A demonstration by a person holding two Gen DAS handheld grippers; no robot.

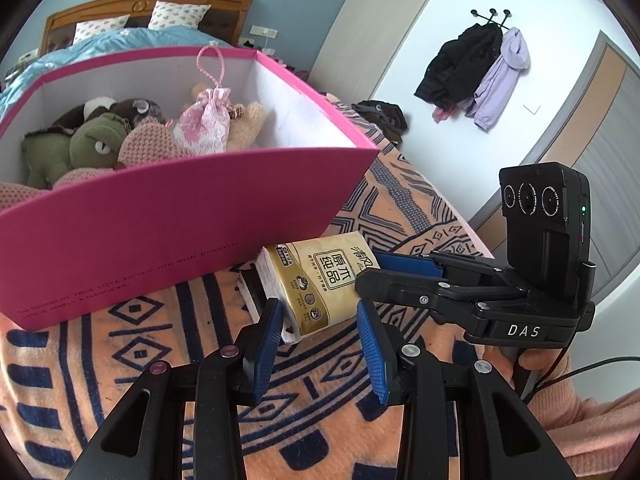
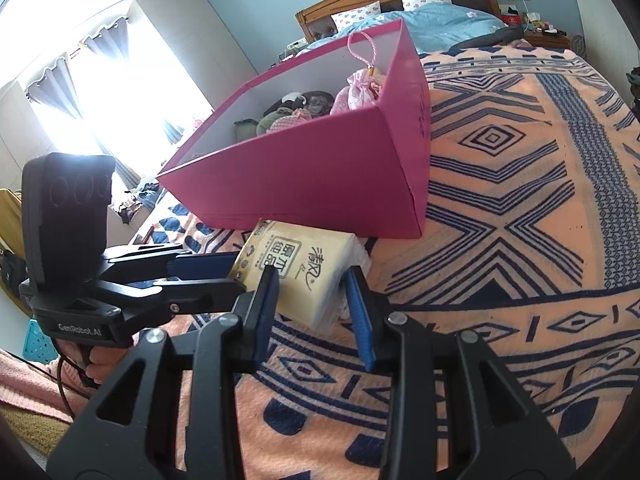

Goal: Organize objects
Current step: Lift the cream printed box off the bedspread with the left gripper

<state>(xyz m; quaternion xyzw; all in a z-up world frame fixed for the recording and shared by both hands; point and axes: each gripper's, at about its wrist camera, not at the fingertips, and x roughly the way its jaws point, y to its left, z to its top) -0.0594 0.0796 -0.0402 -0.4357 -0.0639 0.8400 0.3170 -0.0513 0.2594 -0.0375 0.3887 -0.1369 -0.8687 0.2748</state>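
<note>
- The left gripper (image 1: 320,318), a black two-finger tool with blue ribbed pads, has its jaws set narrowly apart on either side of the near end of a golden-yellow soft plastic pack of tissues with dark printed characters (image 1: 320,280). In the left wrist view both pads sit right at the pack's sides, but whether they press it I cannot tell.
- The right gripper (image 2: 314,300), of the same black and blue build, stands equally narrow around another end of the same pack (image 2: 298,276). Its left pad lies against the printed face; its right pad is at the white end, and firm pinching is not clear here either.
- In the left wrist view the right gripper comes in from the right, with its blue pad touching the pack's right end and a hand in a pink sleeve (image 1: 532,364) on its handle.
- The pack lies on an orange woven blanket with dark blue geometric pattern (image 2: 500,208), just in front of the near wall of a large open magenta cardboard box (image 1: 160,236), close to its near right corner.
- Its long axis runs roughly level across the blanket, slanting from near left to far right in the left wrist view, with the printed face upward.
- Inside the box lie plush toys, among them a green one (image 1: 92,144), and a pink and white floral drawstring pouch (image 1: 204,124).
</note>
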